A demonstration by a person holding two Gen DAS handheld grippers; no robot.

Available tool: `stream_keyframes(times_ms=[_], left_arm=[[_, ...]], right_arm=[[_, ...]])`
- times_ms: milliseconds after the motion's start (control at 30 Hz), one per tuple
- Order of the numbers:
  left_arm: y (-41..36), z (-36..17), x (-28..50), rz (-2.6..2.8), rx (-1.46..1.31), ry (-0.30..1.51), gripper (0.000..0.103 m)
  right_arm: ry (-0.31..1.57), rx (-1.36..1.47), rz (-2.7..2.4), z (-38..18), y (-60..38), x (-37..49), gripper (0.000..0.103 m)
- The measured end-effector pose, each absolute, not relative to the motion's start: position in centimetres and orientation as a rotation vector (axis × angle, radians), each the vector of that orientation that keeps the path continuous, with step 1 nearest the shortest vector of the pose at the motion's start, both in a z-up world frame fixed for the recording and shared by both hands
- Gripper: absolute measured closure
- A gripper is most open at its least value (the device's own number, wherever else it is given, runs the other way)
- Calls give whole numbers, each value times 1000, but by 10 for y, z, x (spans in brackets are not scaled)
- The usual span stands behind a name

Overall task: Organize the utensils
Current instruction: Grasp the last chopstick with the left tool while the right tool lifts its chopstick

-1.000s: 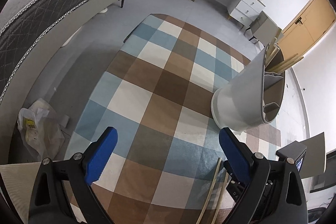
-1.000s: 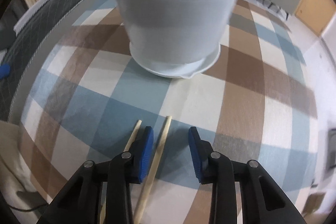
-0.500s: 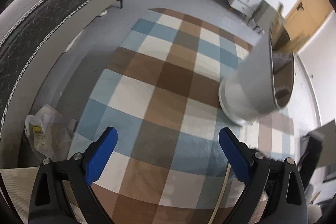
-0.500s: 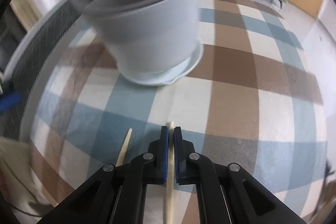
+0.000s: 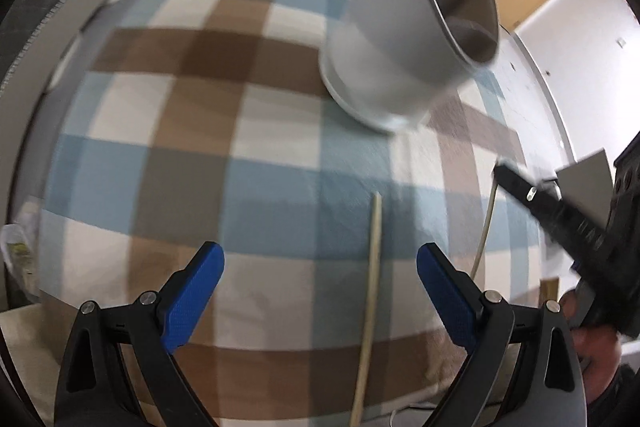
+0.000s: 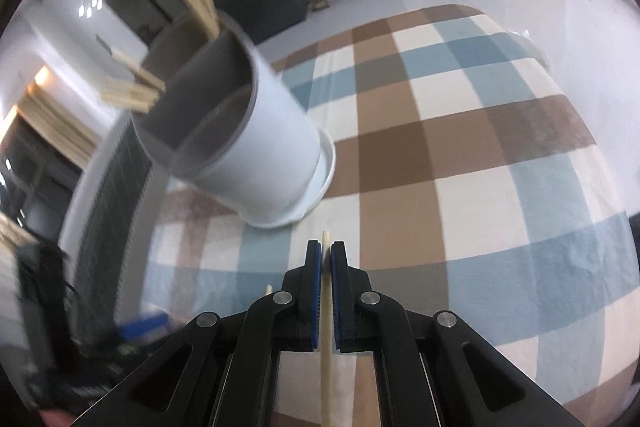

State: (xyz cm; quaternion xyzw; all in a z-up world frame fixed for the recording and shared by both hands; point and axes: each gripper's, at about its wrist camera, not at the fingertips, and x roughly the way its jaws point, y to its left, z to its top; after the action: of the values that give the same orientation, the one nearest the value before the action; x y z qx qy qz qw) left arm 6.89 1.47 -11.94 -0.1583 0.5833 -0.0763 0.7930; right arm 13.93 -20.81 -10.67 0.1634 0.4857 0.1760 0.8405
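The right gripper [image 6: 326, 259] is clamped on one chopstick [image 6: 327, 311], whose pale tip pokes out just past the blue pads [image 6: 316, 267] and whose shaft runs back between the black arms toward the camera. In the left wrist view that same gripper [image 5: 505, 171] shows blurred at the right edge, its black fingers drawn together, with the held chopstick [image 5: 485, 227] trailing down from them. The left gripper [image 5: 320, 279] is spread wide with nothing between its pads [image 5: 192, 297]; it hangs over a second chopstick [image 5: 370, 299] that lies on the checked cloth [image 5: 200, 131] near its front edge, closer to the right pad than the left. A short end of that lying chopstick [image 6: 268, 290] also shows just left of the right gripper's fingers. Further in on the cloth, toward its right side in the left wrist view, stands the white holder [image 6: 256, 147] on its saucer-like base, divided inside by a grey partition. Several chopsticks [image 6: 132, 87] stick out of its far compartment, and the near compartment looks empty, though motion blur softens it. The holder [image 5: 408, 39] is well apart from both grippers.
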Motion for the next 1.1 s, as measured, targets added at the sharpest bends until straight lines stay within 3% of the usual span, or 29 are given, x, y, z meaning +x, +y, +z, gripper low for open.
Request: stream_keyframes(times_ms=[333, 800, 867, 967, 1100], left_arm=[[-3, -121, 54, -166, -248, 1285, 9], [-38, -128, 76, -104, -86, 1352, 9], [-39, -130, 82, -100, -80, 1366, 13], [-46, -135, 91, -84, -57, 1390, 31], [-55, -140, 100, -88, -25, 1399, 33]], right_arm=[[944, 558, 421, -84, -246, 128, 99], [919, 592, 386, -80, -268, 119, 99], [917, 594, 385, -80, -269, 119, 99], [914, 600, 386, -80, -270, 119, 99], [911, 603, 389, -79, -271, 119, 99]])
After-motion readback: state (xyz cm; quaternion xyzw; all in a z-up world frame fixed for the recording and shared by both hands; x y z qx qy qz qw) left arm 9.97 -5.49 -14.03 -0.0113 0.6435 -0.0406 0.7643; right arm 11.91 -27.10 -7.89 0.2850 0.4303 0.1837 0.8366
